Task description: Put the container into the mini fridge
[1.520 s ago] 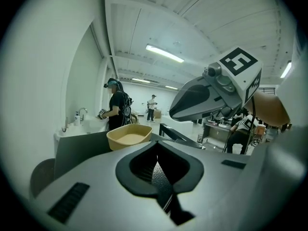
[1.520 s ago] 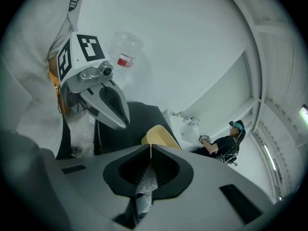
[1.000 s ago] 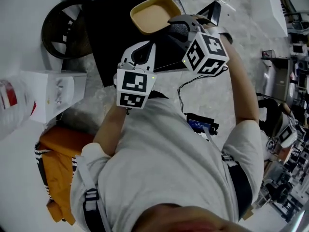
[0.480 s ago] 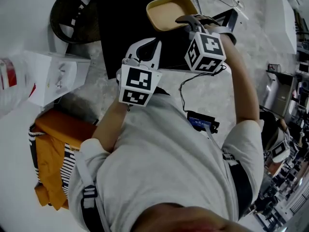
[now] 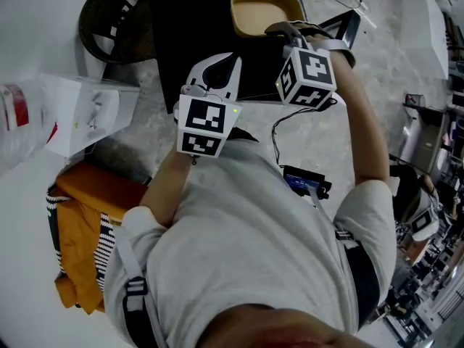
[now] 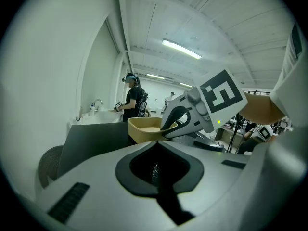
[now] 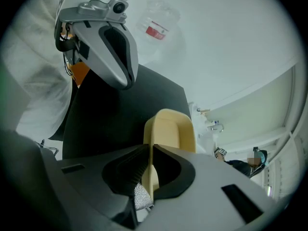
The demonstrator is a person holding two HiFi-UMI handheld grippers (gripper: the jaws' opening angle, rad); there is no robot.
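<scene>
A shallow yellow container sits on the flat black top of the mini fridge. My right gripper reaches down over its near wall. In the right gripper view the jaws have just been closing, and the right gripper now stands shut on that thin container wall. My left gripper hovers over the black top to the left of the container, its jaws together and holding nothing. In the left gripper view the container and the right gripper lie straight ahead of the left gripper.
Left of the fridge are a black round frame, a white box and a red-labelled clear bottle. An orange bag lies lower left. A cable runs to a black device. Another person stands far back by a sink.
The right gripper has come down onto the container's near wall and closed on it. The left gripper has barely shifted. The head view has swung, so the container shows further right.
</scene>
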